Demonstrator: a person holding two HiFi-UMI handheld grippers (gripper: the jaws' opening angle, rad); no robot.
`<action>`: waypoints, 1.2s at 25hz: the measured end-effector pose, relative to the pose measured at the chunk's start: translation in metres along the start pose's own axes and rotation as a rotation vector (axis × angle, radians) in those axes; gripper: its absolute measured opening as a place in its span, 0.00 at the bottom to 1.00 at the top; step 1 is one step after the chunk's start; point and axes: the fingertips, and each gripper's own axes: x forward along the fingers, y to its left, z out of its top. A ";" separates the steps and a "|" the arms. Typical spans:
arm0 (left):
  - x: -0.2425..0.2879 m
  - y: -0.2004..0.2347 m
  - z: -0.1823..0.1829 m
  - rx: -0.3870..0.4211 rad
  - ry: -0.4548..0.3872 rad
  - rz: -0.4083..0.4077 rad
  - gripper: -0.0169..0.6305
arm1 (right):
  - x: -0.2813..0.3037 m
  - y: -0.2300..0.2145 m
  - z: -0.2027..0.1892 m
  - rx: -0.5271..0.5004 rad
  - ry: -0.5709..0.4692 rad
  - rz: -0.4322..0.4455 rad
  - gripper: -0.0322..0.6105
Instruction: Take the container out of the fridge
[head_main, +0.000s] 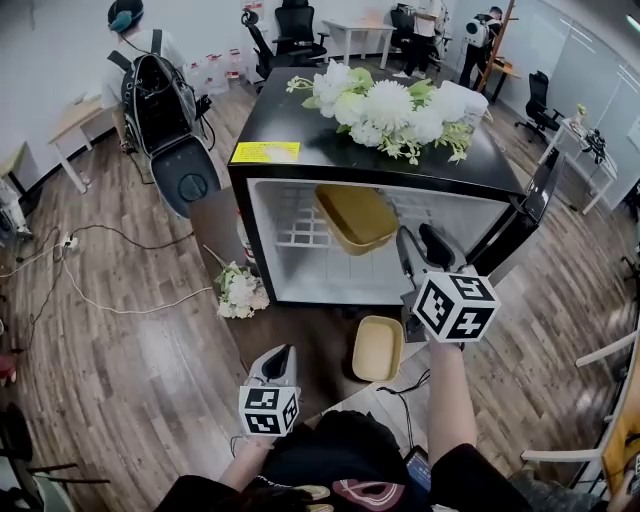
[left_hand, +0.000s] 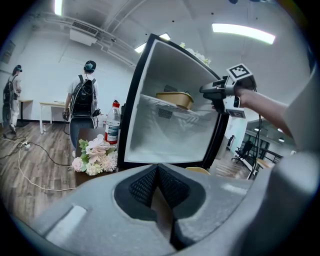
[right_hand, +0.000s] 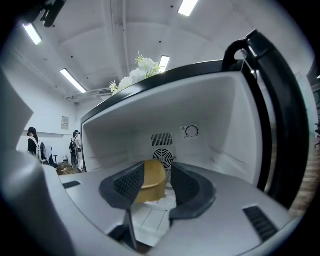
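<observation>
The step in hand is the reach: the container (head_main: 357, 217) is not yet taken. It is a yellow tub and it stands inside the fridge (head_main: 290, 120), on the wire shelf (head_main: 290, 232) in the upper part of the fridge, toward the back wall and tilted a little. The door (head_main: 530, 215) of the fridge is swung fully open at the fridge's right side, so the way in is free.

The right gripper (head_main: 417, 240) hangs just in front of the fridge opening, at the right half of it, and it points into the fridge. In the right gripper view its jaws stand partly apart with nothing pressed between them. The container (right_hand: 150, 181) shows through the gap, but it is further inside the fridge and apart from the pads. The left gripper (head_main: 283, 355) waits in front of the fridge, low over the counter (head_main: 300, 340), with its jaws closed together on nothing.

A second yellow tub (head_main: 378, 347), or maybe a lid, I cannot tell which, lies on the counter in front of the fridge. It is not the one to take.

For the next move, I judge that the right gripper must go deeper into the fridge until one wall of the container is between the jaws. It looks too wide to be taken whole. Then the gripper should close firmly, lift the container a little off the shelf and draw it straight out of the fridge.
</observation>
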 end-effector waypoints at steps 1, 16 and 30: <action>0.001 0.000 0.001 -0.001 -0.001 0.001 0.04 | 0.005 -0.001 0.000 -0.011 0.015 0.004 0.31; 0.005 0.014 0.003 -0.020 0.001 0.045 0.04 | 0.064 -0.004 -0.005 -0.049 0.173 0.058 0.29; 0.009 0.023 0.004 -0.055 -0.005 0.086 0.04 | 0.093 -0.013 -0.027 -0.078 0.351 0.103 0.30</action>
